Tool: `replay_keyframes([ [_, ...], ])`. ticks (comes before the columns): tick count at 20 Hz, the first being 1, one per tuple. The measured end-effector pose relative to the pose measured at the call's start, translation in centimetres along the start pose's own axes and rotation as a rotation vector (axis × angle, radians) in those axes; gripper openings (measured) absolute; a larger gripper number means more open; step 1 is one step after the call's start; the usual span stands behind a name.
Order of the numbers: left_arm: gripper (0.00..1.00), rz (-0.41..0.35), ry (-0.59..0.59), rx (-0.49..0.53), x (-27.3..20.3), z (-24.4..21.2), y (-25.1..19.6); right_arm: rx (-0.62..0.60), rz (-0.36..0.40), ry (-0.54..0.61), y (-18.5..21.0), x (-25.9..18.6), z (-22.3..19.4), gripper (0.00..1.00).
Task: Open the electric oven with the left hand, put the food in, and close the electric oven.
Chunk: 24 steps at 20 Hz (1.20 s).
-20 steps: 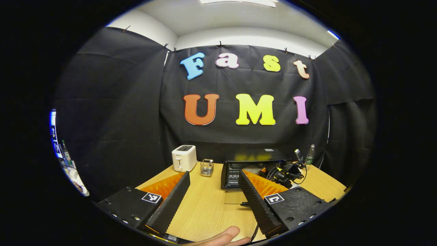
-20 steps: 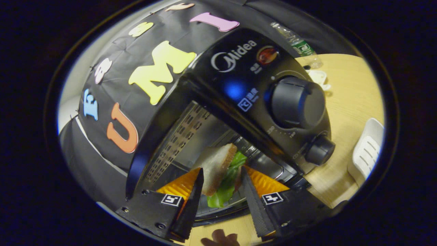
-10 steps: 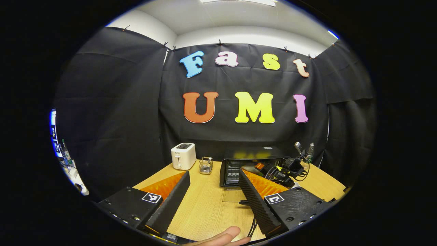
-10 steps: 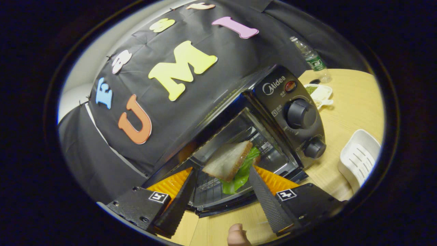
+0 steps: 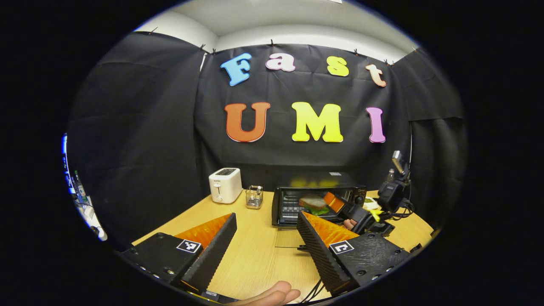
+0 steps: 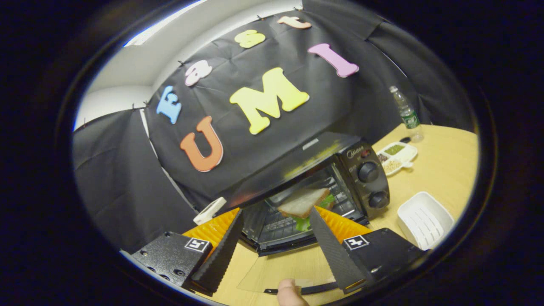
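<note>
The sandwich (image 6: 304, 202) sits on the rack inside the open oven (image 6: 314, 182) with its door down on the tabletop (image 5: 255, 250), so both the right gripper (image 6: 272, 238) and left gripper (image 5: 265, 242) hold their jaws wide and empty, ready to shut the door.
</note>
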<state>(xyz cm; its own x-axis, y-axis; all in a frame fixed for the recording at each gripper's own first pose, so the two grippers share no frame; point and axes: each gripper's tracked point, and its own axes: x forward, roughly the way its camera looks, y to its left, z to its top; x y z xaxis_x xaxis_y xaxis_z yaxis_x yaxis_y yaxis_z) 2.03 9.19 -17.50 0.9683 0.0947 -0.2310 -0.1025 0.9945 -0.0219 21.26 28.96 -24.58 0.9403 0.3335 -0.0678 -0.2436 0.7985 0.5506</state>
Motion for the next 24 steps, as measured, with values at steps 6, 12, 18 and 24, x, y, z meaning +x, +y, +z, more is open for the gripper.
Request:
replay_keyframes([
  [6,0.94,-0.036,0.124,-0.022,4.4,-4.6,-1.7,-0.016,0.042,0.139,-0.2,-5.0,2.3,0.99],
  [12,0.94,-0.124,0.279,-0.019,8.0,-10.6,-6.4,-0.345,-0.127,-0.013,-4.4,-10.2,10.3,0.92],
  [18,0.94,-0.182,0.374,0.003,9.5,-14.7,-10.7,-0.491,-0.228,-0.164,-6.3,-16.4,17.4,0.92],
  [24,0.94,-0.201,0.493,0.107,9.7,-18.5,-13.5,-0.536,-0.275,-0.209,-8.3,-21.3,22.3,0.92],
])
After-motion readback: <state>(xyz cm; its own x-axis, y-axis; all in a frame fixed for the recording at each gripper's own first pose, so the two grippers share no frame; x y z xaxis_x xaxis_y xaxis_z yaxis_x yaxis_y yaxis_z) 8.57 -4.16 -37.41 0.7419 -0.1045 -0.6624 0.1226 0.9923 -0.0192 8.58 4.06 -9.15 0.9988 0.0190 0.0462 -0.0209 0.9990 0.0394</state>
